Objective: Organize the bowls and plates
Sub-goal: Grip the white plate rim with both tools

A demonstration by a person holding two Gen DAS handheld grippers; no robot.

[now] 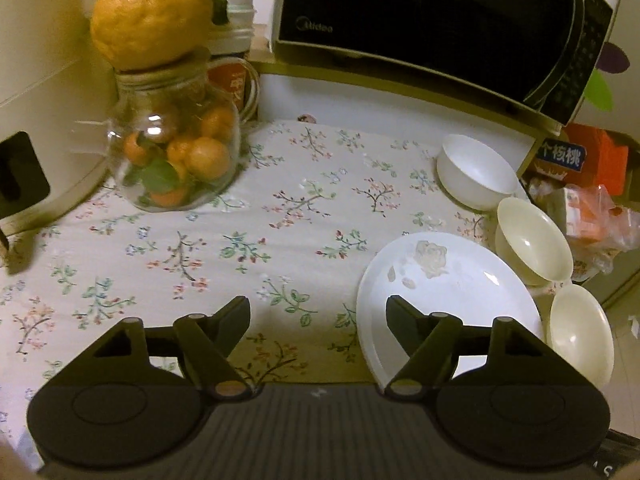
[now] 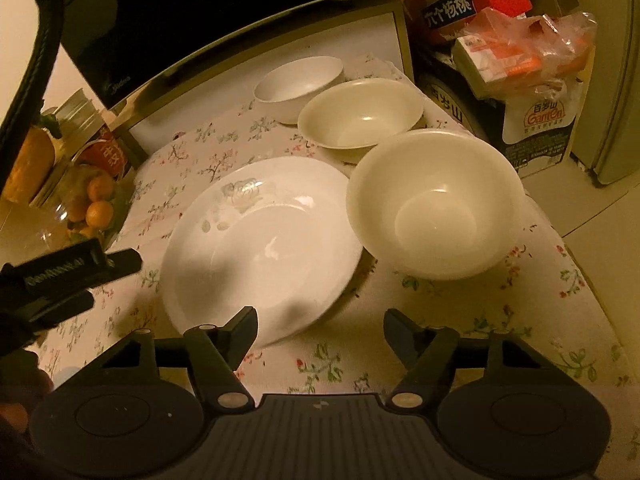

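A white plate with a grey rose print (image 1: pixel 444 292) (image 2: pixel 260 248) lies on the floral tablecloth. Two cream bowls (image 1: pixel 532 240) (image 1: pixel 580 336) stand to its right, the nearer one (image 2: pixel 436 204) and the middle one (image 2: pixel 360 116) also in the right wrist view. A white bowl (image 1: pixel 474 172) (image 2: pixel 298 80) stands behind them. My left gripper (image 1: pixel 318 312) is open and empty, its right finger over the plate's left edge. My right gripper (image 2: pixel 320 326) is open and empty, just in front of the plate. The left gripper also shows at the left of the right wrist view (image 2: pixel 72 276).
A microwave (image 1: pixel 432 20) stands on a raised shelf at the back. A glass jar of small oranges (image 1: pixel 176 152) with a large citrus on top (image 1: pixel 152 12) stands at the back left. Boxes and plastic bags (image 2: pixel 520 52) crowd the right side beyond the table edge.
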